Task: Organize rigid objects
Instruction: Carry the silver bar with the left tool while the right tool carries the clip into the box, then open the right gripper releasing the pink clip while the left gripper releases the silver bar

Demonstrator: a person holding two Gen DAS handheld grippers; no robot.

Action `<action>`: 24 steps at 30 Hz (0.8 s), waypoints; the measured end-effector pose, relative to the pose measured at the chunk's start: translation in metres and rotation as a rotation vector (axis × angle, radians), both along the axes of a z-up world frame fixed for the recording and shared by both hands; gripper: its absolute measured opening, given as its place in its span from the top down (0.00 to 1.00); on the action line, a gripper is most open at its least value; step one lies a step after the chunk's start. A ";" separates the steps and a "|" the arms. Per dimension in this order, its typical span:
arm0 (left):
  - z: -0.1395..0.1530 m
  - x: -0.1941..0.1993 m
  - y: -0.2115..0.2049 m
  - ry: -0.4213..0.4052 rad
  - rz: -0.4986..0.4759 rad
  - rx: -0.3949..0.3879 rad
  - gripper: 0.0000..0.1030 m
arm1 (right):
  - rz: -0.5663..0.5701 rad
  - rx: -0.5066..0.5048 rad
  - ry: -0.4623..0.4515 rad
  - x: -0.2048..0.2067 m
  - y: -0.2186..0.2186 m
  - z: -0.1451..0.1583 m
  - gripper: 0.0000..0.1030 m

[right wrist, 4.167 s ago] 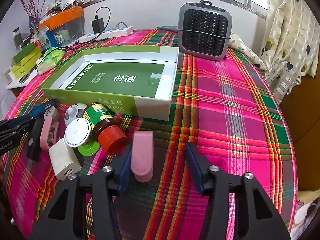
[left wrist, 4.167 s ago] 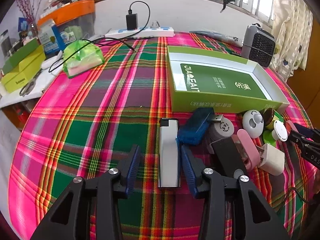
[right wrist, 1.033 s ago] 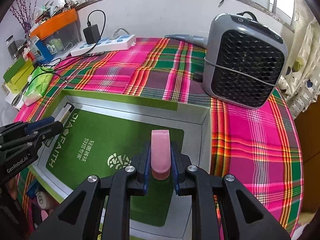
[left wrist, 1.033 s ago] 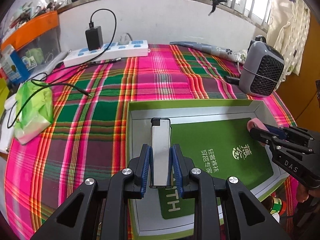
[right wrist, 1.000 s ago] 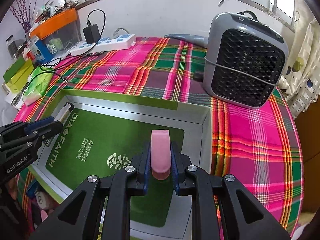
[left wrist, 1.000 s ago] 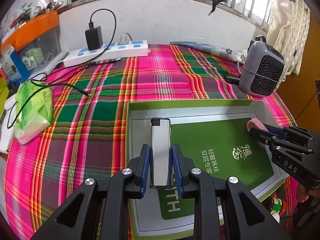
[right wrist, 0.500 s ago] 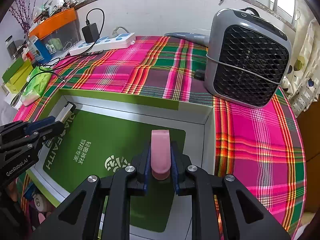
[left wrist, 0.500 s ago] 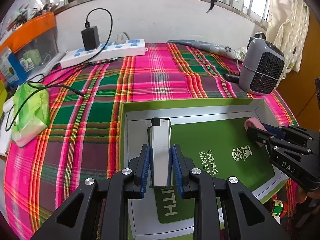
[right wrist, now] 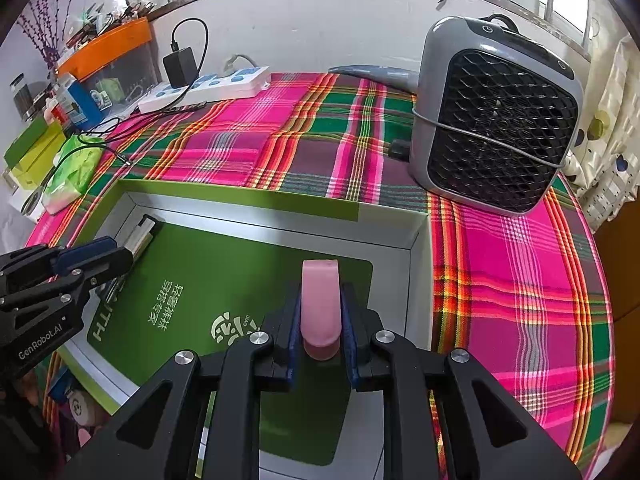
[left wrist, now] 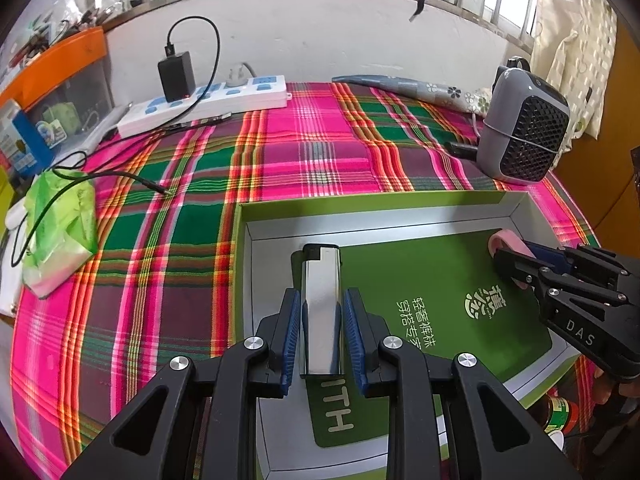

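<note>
From the left wrist view, the left gripper (left wrist: 322,332) has its blue-padded fingers (left wrist: 291,330) clamped on the sides of a silver lighter (left wrist: 321,312), black cap pointing away. The lighter is held lengthwise over the left end of the green box tray (left wrist: 360,202), low above its grey inner border and green printed floor; whether it touches the floor cannot be told. That pose suits laying it flat along the tray's short wall, likely so the small things end up gathered in one container. At the right edge the right gripper (left wrist: 508,254) reaches in over the tray's other end with a pink object (left wrist: 505,240). A brown bottle with a green label (left wrist: 560,416) stands outside the tray's near corner on the plaid-covered counter (left wrist: 304,152).

From the right wrist view, the right gripper (right wrist: 320,322) has its fingers (right wrist: 347,326) pressed together on a pink rounded case (right wrist: 320,300), which points forward over the tray's (right wrist: 240,196) right end, near its far wall. The left gripper (right wrist: 120,254) shows at the left with the lighter's (right wrist: 141,232) tip in the tray's far left corner. A grey fan heater (right wrist: 496,120) stands just beyond the tray. Judged from this, both pieces are ready to be released.
</note>
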State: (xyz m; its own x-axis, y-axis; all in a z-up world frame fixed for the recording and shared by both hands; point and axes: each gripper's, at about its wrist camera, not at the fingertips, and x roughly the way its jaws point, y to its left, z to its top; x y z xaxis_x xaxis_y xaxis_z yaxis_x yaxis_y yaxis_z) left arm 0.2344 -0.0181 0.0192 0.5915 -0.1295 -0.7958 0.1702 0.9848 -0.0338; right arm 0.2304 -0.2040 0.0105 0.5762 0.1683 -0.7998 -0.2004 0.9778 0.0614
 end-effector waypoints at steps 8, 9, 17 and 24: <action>0.000 0.000 0.000 0.010 -0.009 -0.005 0.77 | 0.007 0.009 -0.009 -0.002 0.001 0.001 0.67; 0.000 0.000 0.000 0.011 -0.011 -0.006 0.77 | 0.008 0.010 -0.009 -0.002 0.001 0.001 0.65; 0.009 -0.013 0.004 -0.005 -0.005 -0.012 0.70 | -0.011 0.035 -0.026 -0.012 -0.005 0.007 0.63; 0.024 -0.035 0.009 -0.046 -0.008 -0.014 0.70 | -0.018 0.041 -0.056 -0.029 -0.008 0.019 0.63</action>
State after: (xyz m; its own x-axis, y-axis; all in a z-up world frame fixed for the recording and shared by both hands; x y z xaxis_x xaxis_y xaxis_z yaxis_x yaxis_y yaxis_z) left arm 0.1998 -0.0089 0.0429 0.6260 -0.1457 -0.7661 0.1798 0.9829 -0.0400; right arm 0.2019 -0.2115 0.0293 0.6233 0.1894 -0.7587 -0.1866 0.9782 0.0909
